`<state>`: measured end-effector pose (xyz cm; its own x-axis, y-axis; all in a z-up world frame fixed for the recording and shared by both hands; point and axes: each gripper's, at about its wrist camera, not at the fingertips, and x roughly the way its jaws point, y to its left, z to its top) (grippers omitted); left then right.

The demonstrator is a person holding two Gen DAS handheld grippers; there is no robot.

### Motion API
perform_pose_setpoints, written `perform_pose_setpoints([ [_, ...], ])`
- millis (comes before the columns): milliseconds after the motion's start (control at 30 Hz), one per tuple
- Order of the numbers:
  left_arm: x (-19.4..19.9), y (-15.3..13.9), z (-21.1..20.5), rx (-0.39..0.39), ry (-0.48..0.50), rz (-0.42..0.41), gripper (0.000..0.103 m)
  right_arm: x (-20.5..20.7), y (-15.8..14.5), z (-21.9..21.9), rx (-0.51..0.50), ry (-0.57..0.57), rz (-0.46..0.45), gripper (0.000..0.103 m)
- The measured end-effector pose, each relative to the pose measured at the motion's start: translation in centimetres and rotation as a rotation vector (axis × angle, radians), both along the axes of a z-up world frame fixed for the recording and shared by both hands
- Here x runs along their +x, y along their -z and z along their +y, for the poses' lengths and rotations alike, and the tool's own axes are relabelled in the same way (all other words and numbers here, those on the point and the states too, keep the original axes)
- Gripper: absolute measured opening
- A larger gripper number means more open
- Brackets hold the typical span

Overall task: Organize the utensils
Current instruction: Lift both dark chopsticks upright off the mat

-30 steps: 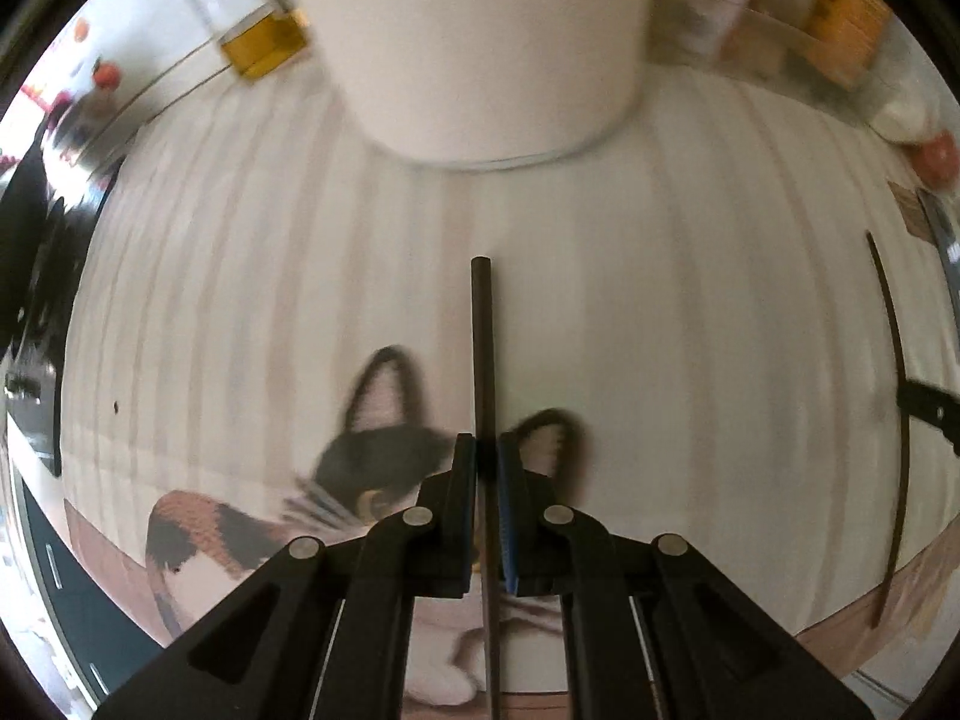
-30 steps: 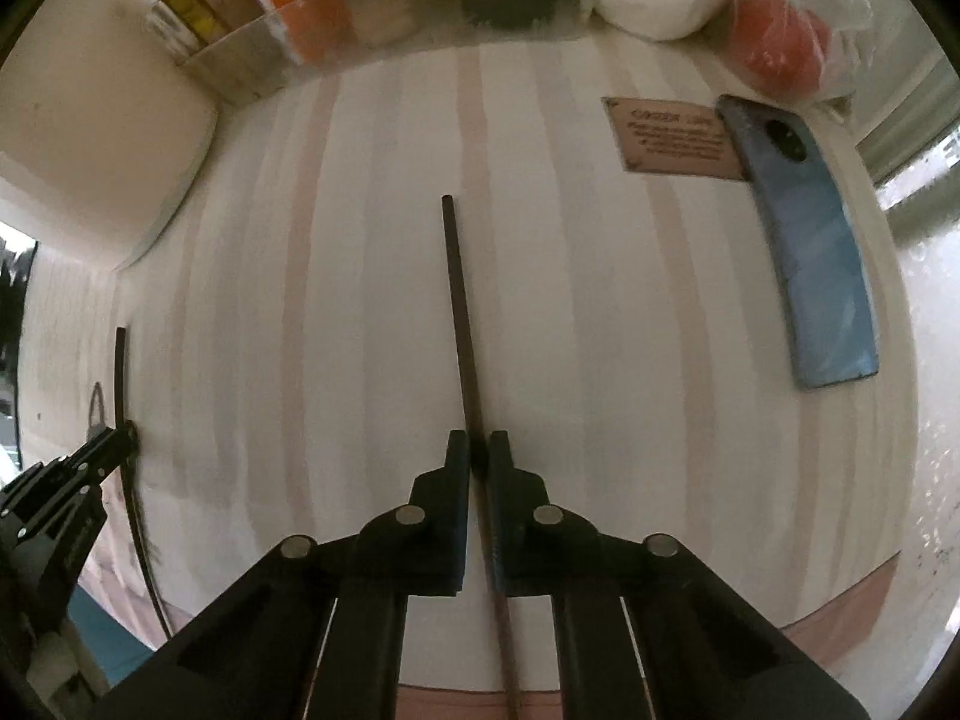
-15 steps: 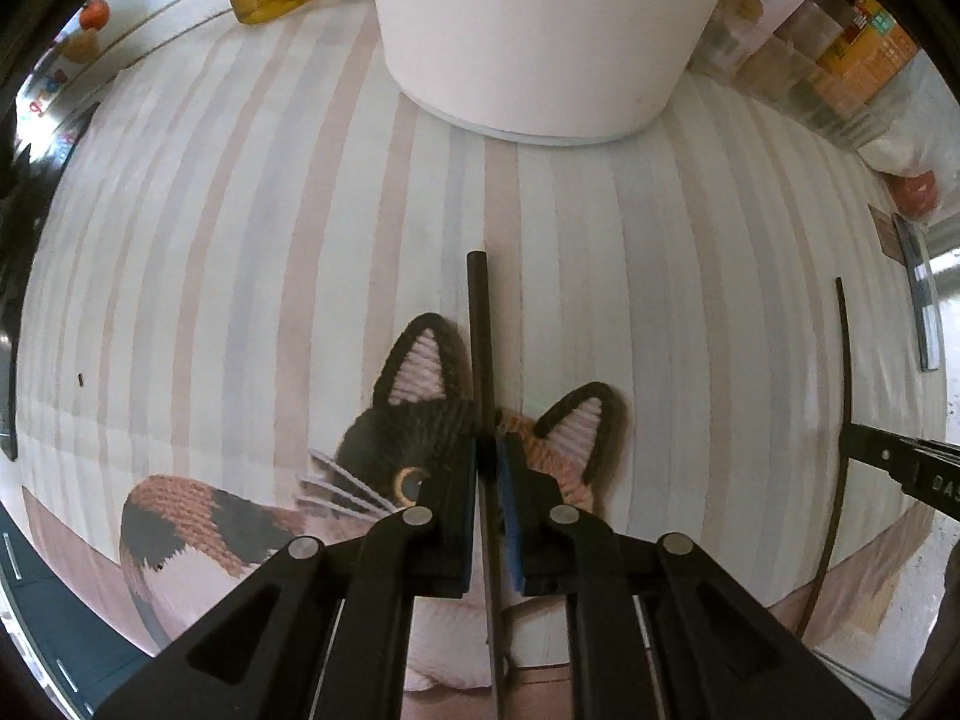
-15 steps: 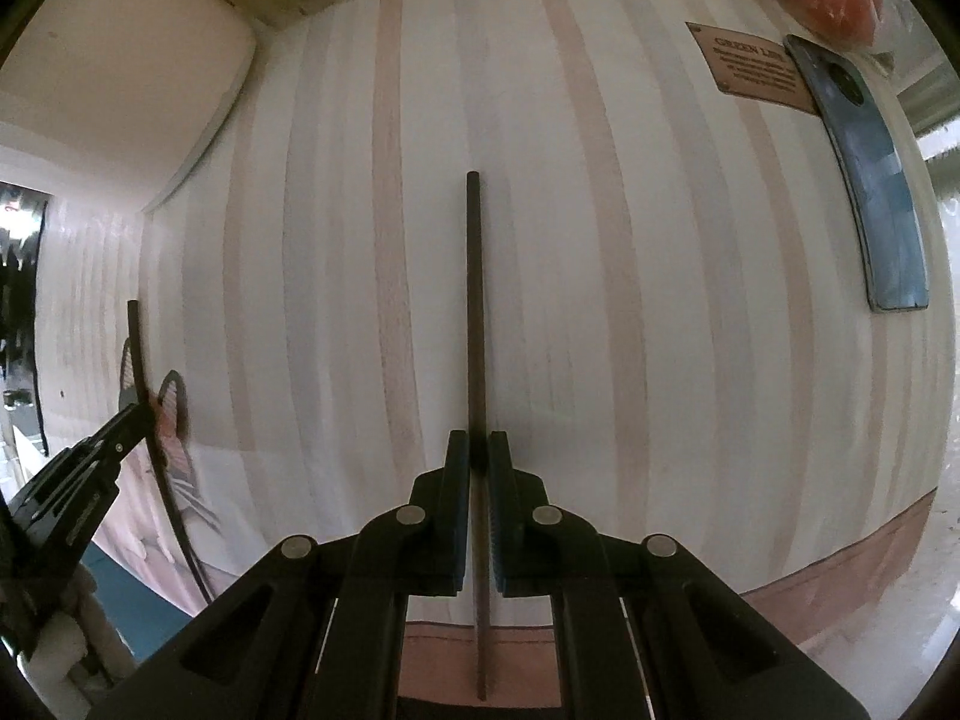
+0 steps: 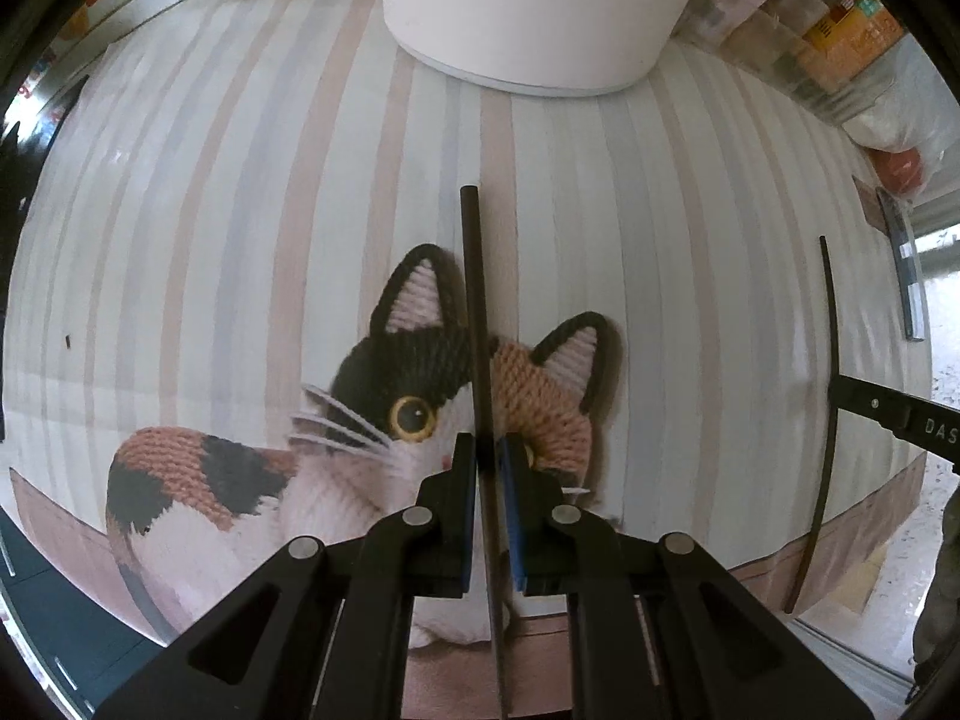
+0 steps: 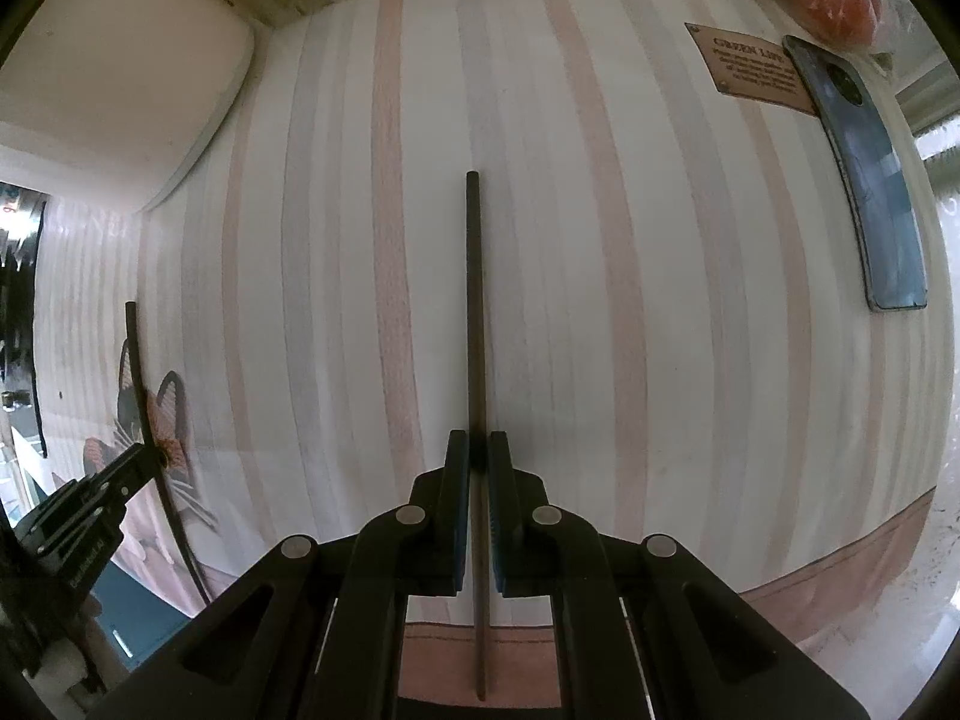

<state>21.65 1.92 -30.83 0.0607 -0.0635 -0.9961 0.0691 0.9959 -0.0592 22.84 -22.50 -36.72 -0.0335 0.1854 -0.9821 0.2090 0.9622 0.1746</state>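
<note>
1. The left gripper [image 5: 487, 450] is clamped on a dark chopstick [image 5: 474, 300] over the cat-print mat [image 5: 240, 180].
2. The right gripper [image 6: 474, 450] pinches the second chopstick [image 6: 474, 300] likewise.
3. Judged mid-carry; the next move likely pairs both, perhaps toward the white container [image 5: 540, 12] at twelve o'clock.

The striped tablecloth [image 5: 240, 240] looks like smooth, faintly glossy wipe-clean material, its calico cat [image 5: 420, 408] printed to resemble knitted yarn. Both chopsticks [image 5: 474, 300] [image 6: 474, 312] are dark and matt, possibly wood. The gripper fingers [image 5: 456, 516] are matt black plastic with blue pads and bright metal pins. The white container [image 5: 540, 12] is smooth; the blue phone [image 6: 870, 204] is glossy.
</note>
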Motion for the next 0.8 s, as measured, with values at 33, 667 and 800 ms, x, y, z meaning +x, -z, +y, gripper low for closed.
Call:
perform_pose_setpoints([
  [33,0.0,0.0,0.1,0.005,0.001,-0.003,0.008,-0.5,-0.1,0.3,-0.002,0.000,-0.001,0.006],
  [667,-1.0,0.0,-1.5,0.045,-0.005,-0.055,0.004,-2.2,-1.4,1.0,-0.073,-0.029,-0.020,0.006],
  [800,-1.0,-0.7,-2.6,0.050,0.014,-0.076,0.004,-2.6,-1.5,1.1,-0.075,-0.035,-0.046,0.006],
])
